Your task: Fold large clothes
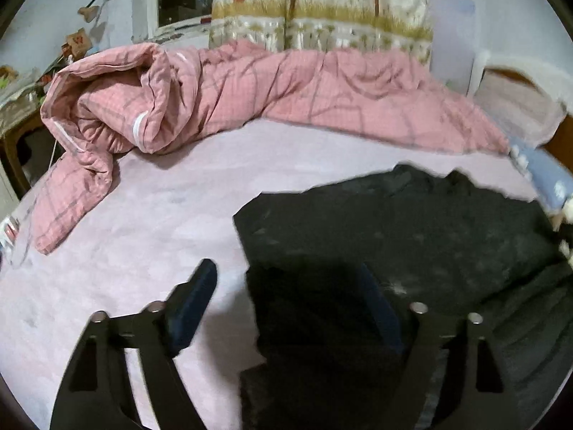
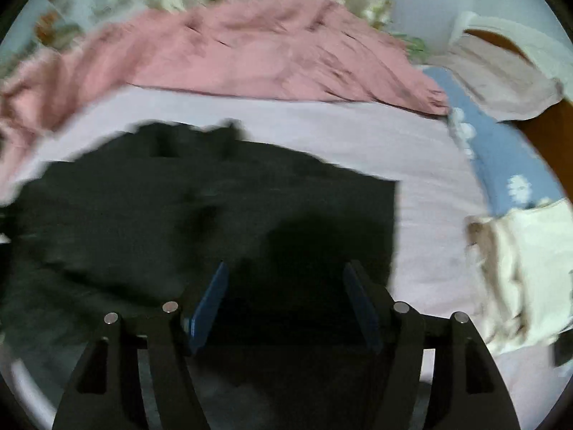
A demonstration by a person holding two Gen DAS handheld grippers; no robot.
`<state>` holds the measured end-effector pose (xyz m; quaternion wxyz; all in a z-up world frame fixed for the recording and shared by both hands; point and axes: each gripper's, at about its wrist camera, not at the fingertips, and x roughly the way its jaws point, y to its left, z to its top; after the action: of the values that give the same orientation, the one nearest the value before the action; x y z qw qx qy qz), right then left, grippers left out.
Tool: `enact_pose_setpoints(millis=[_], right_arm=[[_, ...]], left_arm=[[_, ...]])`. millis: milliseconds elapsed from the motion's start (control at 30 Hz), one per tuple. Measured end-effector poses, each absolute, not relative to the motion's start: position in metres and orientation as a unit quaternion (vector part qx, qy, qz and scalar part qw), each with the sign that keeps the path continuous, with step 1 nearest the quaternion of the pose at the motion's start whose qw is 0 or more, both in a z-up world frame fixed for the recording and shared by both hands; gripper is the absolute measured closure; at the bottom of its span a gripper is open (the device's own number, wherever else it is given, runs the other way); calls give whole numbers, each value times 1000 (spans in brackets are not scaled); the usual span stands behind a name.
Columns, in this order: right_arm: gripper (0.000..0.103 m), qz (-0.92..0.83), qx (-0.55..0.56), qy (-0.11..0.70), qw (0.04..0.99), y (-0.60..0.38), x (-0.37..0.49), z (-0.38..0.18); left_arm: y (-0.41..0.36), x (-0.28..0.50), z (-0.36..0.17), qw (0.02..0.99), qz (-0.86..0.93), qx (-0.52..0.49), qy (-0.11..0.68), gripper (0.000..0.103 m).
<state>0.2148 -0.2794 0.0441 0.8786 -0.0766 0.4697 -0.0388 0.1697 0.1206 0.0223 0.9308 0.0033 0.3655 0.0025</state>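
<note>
Both your hand-held grippers are spread wide with nothing pinched: the left hand-held gripper (image 1: 290,304) straddles the garment's (image 1: 412,236) left edge, the right hand-held gripper (image 2: 286,304) hangs over its right part. Garment's lying on the bed (image 1: 143,236), quilt (image 1: 250,93) up at 12 o'clock.

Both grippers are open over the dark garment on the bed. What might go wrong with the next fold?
1. The left gripper straddles the dark garment at its edge, so closing may pinch the pink sheet too.
2. The right gripper view is blurred, so aim may be off.
3. The cream clothes lie close by and could snag.
</note>
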Motion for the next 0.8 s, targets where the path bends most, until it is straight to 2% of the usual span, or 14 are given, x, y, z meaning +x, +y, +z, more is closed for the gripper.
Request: enact_pose_setpoints(millis=[33,100,167,200,233,267,300,333,533,633,767,800], right_arm=[[34,-52,-84,473,876,-286,227,39],[34,-30,-64,511,857,-299,250,25],[34,33,-13,557,830,-311,268,10],[34,32,-3,558,829,-316,273,8],[49,27,-7,546,837,-317,276,10],[63,27,-15,533,846,-318,278,13],[92,26,-20,520,854,-319,279,16],[97,21,-10,508,861,-323,282,19],[99,-19,64,385,920,-351,271,49],[99,-27,63,365,928,-355,269,52],[98,-37,41,427,903,-352,280,32],[94,-44,39,430,901,-352,275,32]], left_arm=[[121,173,17,926,4,16,377,53],[117,180,5,913,-23,29,407,69],[113,181,0,912,-29,41,407,73],[109,180,0,912,-31,50,406,78],[106,180,0,913,-35,58,403,85],[103,179,2,915,-35,64,396,88],[101,178,6,920,-32,67,385,91],[100,176,9,926,-26,68,371,93],[96,162,41,963,-21,57,263,94],[92,173,32,952,-9,81,295,91],[94,194,-1,923,11,87,375,89],[95,196,-5,922,12,83,379,89]])
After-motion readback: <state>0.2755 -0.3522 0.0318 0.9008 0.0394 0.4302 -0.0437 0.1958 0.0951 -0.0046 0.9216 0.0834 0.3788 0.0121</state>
